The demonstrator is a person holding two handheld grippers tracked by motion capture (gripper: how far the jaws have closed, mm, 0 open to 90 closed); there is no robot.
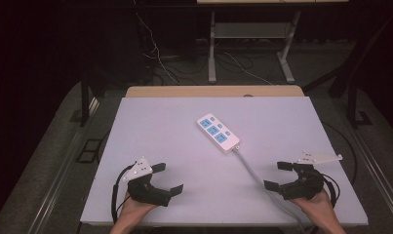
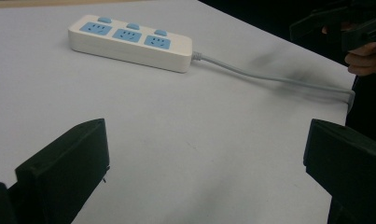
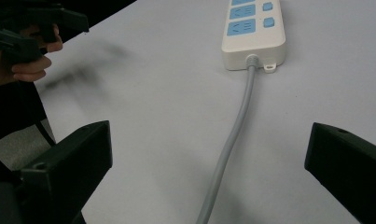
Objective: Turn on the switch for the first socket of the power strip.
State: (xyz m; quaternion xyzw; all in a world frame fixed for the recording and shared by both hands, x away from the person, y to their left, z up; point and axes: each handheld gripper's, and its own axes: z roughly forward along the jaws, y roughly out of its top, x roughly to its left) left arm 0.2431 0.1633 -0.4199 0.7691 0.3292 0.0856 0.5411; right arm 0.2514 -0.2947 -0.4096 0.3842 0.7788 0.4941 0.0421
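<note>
The power strip (image 1: pixel 218 133) was white with three light-blue socket faces and blue buttons, and its cable (image 1: pixel 262 183) was pale grey. It lay on a plain white table (image 1: pixel 150 126). Both grippers, the left gripper (image 1: pixel 167 179) and the right gripper (image 1: pixel 278 175), were black with pale grey top plates.

Dark room; grey floor (image 1: pixel 48 146), white-legged desk (image 1: pixel 247 44) beyond.
</note>
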